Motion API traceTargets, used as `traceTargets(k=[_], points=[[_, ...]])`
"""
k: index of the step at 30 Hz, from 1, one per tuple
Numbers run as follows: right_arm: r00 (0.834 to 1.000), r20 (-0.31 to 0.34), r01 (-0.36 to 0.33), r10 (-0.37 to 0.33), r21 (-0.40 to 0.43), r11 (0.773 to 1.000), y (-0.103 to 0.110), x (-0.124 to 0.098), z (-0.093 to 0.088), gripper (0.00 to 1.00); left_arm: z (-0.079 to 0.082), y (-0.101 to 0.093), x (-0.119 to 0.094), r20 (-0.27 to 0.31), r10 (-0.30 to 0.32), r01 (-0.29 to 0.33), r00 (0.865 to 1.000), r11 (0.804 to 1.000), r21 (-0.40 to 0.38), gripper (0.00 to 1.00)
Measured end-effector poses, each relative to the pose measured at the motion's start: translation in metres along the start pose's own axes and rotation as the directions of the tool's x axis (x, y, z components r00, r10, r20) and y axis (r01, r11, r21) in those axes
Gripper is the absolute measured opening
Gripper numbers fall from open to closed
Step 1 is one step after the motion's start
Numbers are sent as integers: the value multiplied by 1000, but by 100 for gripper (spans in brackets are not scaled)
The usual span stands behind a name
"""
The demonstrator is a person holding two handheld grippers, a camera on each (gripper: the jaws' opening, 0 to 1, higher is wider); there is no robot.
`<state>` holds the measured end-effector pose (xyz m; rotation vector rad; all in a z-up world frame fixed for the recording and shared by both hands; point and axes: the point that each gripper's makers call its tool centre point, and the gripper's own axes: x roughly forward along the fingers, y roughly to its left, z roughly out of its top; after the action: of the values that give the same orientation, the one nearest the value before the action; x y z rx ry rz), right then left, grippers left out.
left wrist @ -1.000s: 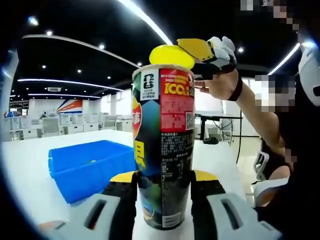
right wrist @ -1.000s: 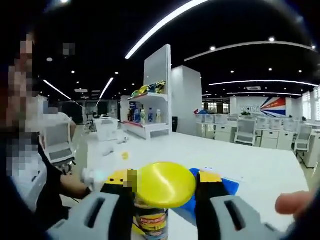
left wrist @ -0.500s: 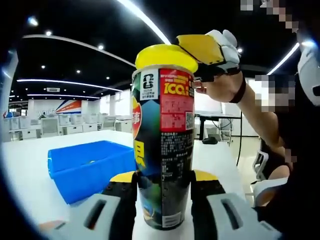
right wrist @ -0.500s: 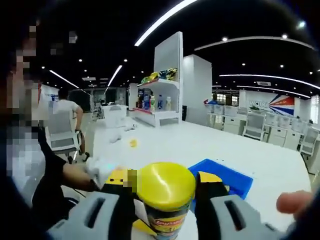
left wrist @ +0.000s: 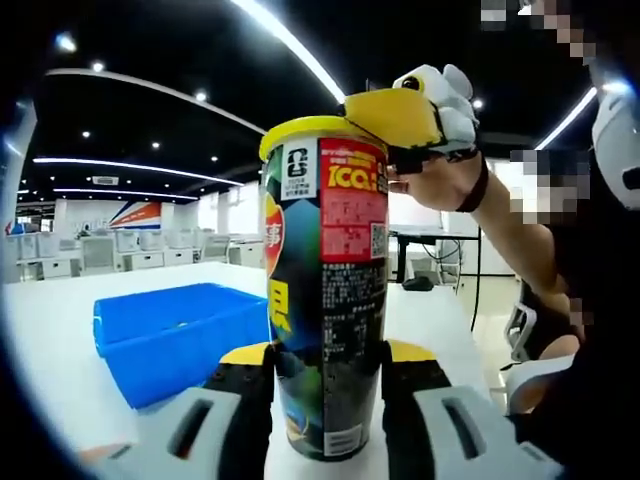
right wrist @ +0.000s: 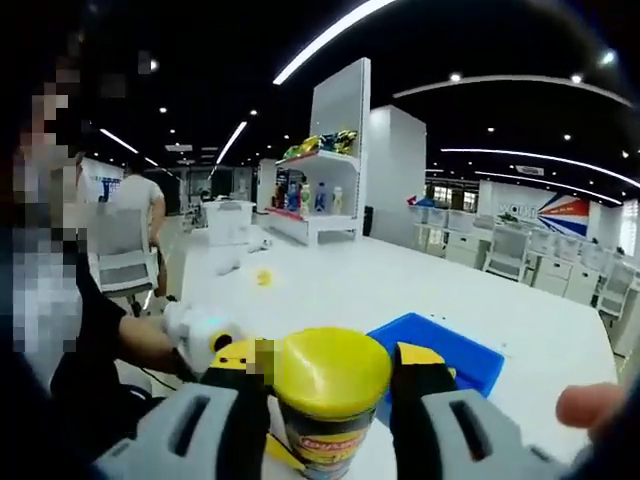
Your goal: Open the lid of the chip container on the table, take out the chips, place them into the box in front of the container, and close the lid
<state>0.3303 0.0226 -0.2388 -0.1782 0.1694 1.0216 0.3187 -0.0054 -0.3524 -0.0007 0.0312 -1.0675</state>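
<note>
A tall chip container (left wrist: 325,290) with a red and dark label stands upright on the white table (left wrist: 60,350). My left gripper (left wrist: 328,372) is shut on its lower body. Its yellow lid (left wrist: 300,128) sits on the container's rim. My right gripper (right wrist: 330,375) is shut on the lid (right wrist: 330,368) from above, and comes into the left gripper view as a yellow-tipped gripper (left wrist: 400,115) at the rim, held by a gloved hand (left wrist: 445,170). The blue box (left wrist: 180,335) lies left of the container, also seen behind the lid as the blue box (right wrist: 450,350).
A person's arm and body (left wrist: 560,290) stand close on the right of the left gripper view. A small yellow object (right wrist: 262,277) lies farther off on the table (right wrist: 340,290). Shelves with goods (right wrist: 310,190) stand behind it.
The yellow lid, held above the container a second ago, has come down onto the rim with my right gripper. The container and left gripper have stayed still.
</note>
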Motion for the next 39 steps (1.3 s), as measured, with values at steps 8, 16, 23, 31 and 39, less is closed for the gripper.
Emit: traceTargets(k=[8,16,23,31,39], points=[[1000,9,-17,17,-6,1000,0,-5,-4,46,0,0,0,3,2,-2,1000,1000,4,43],[1000,19,-23,24,-53,998,0,-5,-3,49,-1,-1,0,-1,5,-5,1000,1000,8,43],[994,101,-40,43,-38,999,0,-12,12,60,-1,0,0,1,7,-7,1000,1000,11,43],[943,334,-34,9,69,997,-8,-32,51,1,-1,0,-1,-1,6,-6,1000,1000,11,43],[981,193,-41,28,62,997,5,-4,14,1,-1,0,0,-8,3,-3,1000,1000,13,43]])
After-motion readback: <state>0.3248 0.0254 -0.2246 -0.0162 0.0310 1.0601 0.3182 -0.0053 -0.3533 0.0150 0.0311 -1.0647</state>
